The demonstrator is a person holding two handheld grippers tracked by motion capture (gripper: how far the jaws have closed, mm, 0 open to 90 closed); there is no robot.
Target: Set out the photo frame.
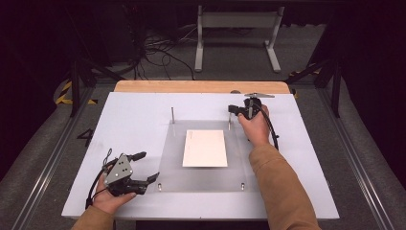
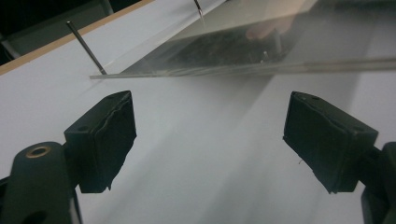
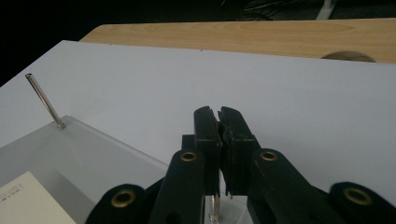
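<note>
The metal pin (image 3: 213, 209) at the far right corner of the clear plate (image 1: 167, 158) stands between the closed jaws of the right claw (image 1: 233, 109), which appear clamped on it; judged thin, stiff, smooth and slippery, it is best gripped squarely along its upper shaft. The left claw (image 1: 146, 166) sits wide open and empty near the plate's near left corner. A white card (image 1: 205, 148) lies flat at the plate's centre, on the white bench (image 1: 129, 110).

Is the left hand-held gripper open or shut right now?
Open. The left hand-held gripper has its two black jaws wide apart, with bare white table showing between them.
</note>
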